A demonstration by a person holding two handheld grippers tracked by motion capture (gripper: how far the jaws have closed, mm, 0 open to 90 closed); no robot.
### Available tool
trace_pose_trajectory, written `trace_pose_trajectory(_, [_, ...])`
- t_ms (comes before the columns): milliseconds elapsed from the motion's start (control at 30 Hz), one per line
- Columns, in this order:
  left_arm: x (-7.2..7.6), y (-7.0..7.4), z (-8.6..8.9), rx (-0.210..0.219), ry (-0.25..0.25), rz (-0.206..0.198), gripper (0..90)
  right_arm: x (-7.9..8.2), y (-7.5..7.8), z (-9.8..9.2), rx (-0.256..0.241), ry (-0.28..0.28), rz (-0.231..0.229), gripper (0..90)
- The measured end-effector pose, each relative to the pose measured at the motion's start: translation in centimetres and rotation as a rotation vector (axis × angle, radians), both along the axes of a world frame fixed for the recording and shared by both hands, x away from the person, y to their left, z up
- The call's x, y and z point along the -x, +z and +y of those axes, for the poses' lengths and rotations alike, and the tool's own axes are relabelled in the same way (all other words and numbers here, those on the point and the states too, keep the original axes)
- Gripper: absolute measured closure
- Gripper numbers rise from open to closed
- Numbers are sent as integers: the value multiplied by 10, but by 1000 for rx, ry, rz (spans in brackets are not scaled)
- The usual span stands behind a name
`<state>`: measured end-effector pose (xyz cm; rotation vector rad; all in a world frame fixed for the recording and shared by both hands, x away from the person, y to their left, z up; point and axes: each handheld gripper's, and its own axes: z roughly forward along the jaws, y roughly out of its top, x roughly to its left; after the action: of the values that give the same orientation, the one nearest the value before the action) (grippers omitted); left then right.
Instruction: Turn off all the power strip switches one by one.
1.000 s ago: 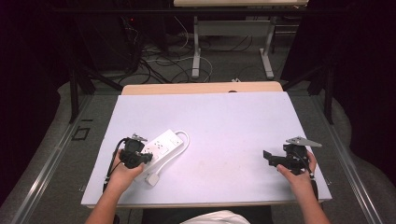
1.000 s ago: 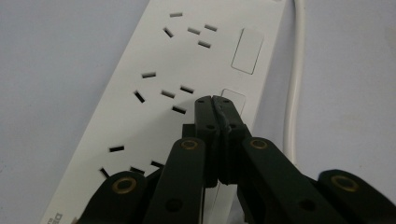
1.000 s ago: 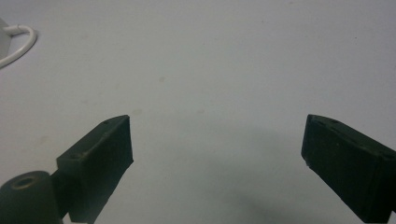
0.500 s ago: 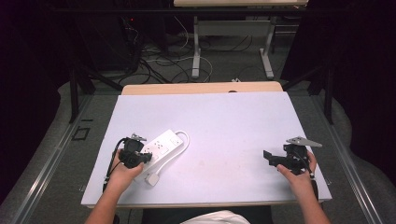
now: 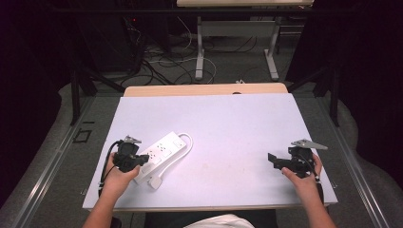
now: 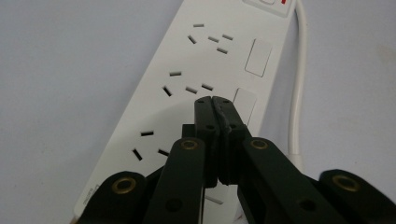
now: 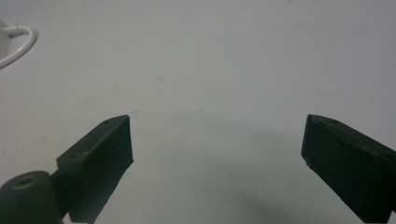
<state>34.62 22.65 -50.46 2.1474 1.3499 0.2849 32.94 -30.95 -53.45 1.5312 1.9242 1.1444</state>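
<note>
A white power strip (image 5: 161, 153) lies slantwise on the table's left side, its white cable (image 5: 186, 145) looping round its far end and its plug (image 5: 155, 182) lying near the front. My left gripper (image 5: 138, 160) hovers over the strip's near end. In the left gripper view the power strip (image 6: 196, 60) shows several sockets and switches, and the left gripper (image 6: 212, 100) has its jaws pressed together with nothing between them, tips over the strip's middle. My right gripper (image 5: 272, 160) rests at the table's right, jaws wide apart. The right gripper (image 7: 217, 140) looks over bare table.
The white table (image 5: 228, 128) has a wooden strip along its far edge. Beyond it the floor carries cables and the legs of another table (image 5: 199, 52). A loop of the white cable (image 7: 16, 44) shows at the upper left of the right gripper view.
</note>
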Motion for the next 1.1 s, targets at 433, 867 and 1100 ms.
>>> trace_pose_trajectory(433, [6,8,19,19,36,-23,898,0,0,-1,1,2,1,86])
trace_pose_trajectory(867, [18,9,27,23,39,-32,898,0,0,0,1,-1,-3,86])
trace_pose_trajectory(1100, [24,3,25,11,19,-19,898,-1,0,-1,2,3,-3,86])
